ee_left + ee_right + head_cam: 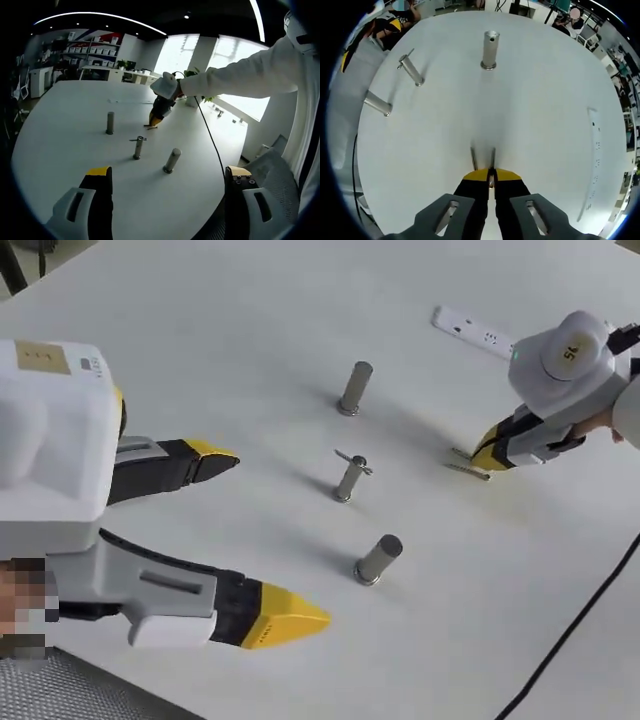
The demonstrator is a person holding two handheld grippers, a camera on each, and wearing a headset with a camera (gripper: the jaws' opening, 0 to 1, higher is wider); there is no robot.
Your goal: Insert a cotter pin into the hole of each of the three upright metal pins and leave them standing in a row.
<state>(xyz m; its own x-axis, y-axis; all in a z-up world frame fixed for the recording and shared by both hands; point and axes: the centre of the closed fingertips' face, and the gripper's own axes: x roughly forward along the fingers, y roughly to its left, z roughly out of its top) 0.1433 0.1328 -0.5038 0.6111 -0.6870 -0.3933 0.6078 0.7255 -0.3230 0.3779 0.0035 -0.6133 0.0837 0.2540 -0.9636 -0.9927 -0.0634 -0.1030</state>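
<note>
Standing pins: three in a row on the white table (200, 330): far metal pin (354, 388), middle metal pin (349, 478), near metal pin (378, 559), all upright and apart from one another.
Fitted cotter pin (354, 461): crosses the top of the middle metal pin.
Right gripper (491, 175): tips down at the table, well right of the row; jaws drawn together on the end of the gripped cotter pin (492, 156).
Spare cotter pin (473, 157): lies flat just beside the gripped one, roughly parallel to it.
Left gripper (280, 536): jaws spread wide and holding nothing, left of the row, nearest the near metal pin.
Hard to make out: cross-holes in the far and near metal pins; how firmly the jaws pinch.
Cut off: the left gripper's body, at the frame edge.
</note>
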